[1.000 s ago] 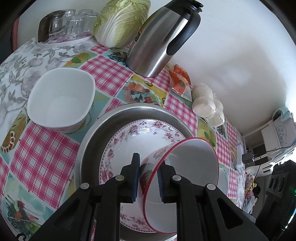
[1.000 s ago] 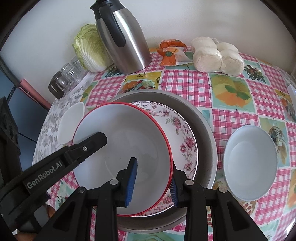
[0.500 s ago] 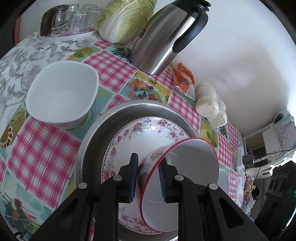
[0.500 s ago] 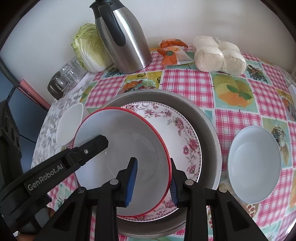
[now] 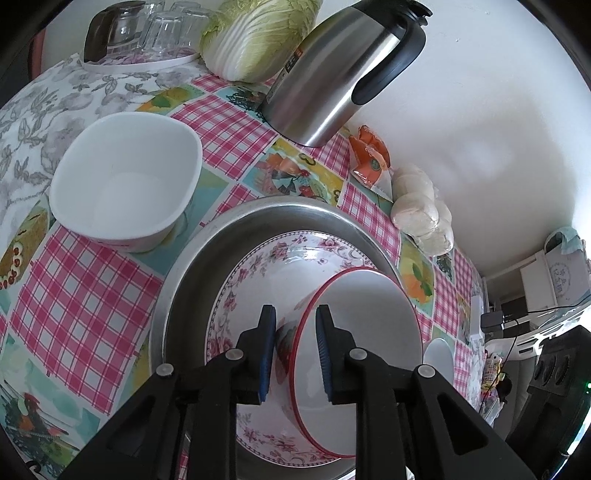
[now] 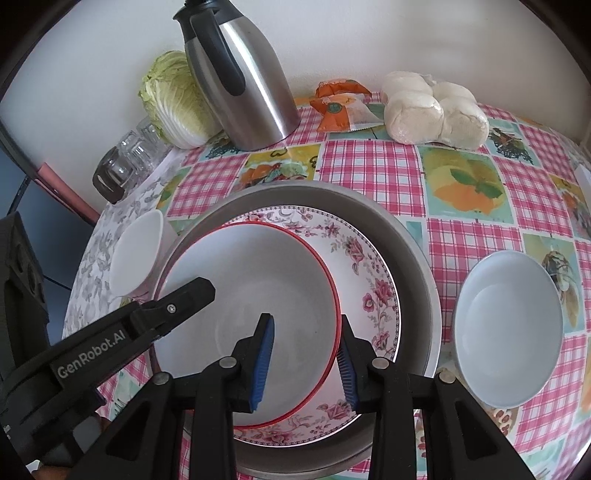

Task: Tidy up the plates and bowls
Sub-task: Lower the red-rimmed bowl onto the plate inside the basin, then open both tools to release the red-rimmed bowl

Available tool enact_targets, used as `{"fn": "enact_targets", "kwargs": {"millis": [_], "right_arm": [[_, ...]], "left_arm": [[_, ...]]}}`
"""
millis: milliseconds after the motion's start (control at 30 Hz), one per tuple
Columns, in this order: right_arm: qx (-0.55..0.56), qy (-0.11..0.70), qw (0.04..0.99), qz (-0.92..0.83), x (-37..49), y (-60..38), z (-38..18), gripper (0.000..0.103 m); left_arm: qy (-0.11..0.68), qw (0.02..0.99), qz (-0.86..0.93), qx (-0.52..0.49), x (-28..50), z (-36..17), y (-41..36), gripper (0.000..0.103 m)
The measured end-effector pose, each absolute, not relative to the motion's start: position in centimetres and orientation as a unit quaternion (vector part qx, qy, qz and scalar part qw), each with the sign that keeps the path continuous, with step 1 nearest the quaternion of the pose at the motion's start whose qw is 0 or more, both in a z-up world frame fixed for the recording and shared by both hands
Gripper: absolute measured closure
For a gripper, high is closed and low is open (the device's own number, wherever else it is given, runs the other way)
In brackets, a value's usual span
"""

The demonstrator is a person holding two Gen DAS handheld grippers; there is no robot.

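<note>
Currently, red-rimmed bowl [image 6: 255,295]: sits inside the floral plate [image 6: 369,280], tilted, its rim caught on two sides.
Floral plate: lies in the steel basin [image 6: 417,266] on the checked worktop [image 6: 369,166].
Left claw [image 5: 295,347]: nearly closed, fingers straddling the bowl's rim, one pad against the painted outer wall, the other just inside.
Right claw [image 6: 306,362]: partly open; its fingers straddle the bowl's near rim, one pad inside, one outside, and whether they press cannot be told.
Square white bowl [image 5: 122,181]: on the worktop just beside the basin.
Round white bowl [image 6: 509,328]: on the basin's other side.
Behind: steel thermos jug [image 6: 243,81], napa cabbage [image 6: 173,99], bagged buns [image 6: 432,107], upturned glasses [image 5: 147,29].
</note>
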State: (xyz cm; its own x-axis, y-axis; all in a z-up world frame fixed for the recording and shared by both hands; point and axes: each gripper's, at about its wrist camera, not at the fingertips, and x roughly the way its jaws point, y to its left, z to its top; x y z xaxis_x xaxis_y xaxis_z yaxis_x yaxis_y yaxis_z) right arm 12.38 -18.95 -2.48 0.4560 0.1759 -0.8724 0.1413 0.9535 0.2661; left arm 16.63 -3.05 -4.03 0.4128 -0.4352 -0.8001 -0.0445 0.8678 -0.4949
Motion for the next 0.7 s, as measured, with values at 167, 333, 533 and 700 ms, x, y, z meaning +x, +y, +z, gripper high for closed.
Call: {"fn": "enact_targets", "kwargs": {"millis": [167,333,533,700], "right_arm": [[0.148,0.522,0.840,0.009,12.3,-19.0,-2.4,0.067],[0.143,0.521,0.842,0.001,12.1,-19.3,-1.8,0.067],[0.133,0.503,0.854,-0.008,11.4,-19.5,0.1,0.056],[0.127,0.495,0.859,-0.023,10.9,-20.0,1.2,0.037]], "left_arm": [[0.527,0.811,-0.119,-0.224,16.6,-3.8,-3.0,0.080],[0.520,0.822,-0.110,-0.203,16.4,-3.0,-2.8,0.078],[0.502,0.841,-0.101,-0.175,15.9,-1.3,-2.7,0.066],[0.490,0.854,-0.081,-0.157,15.4,-0.2,-2.3,0.046]]}}
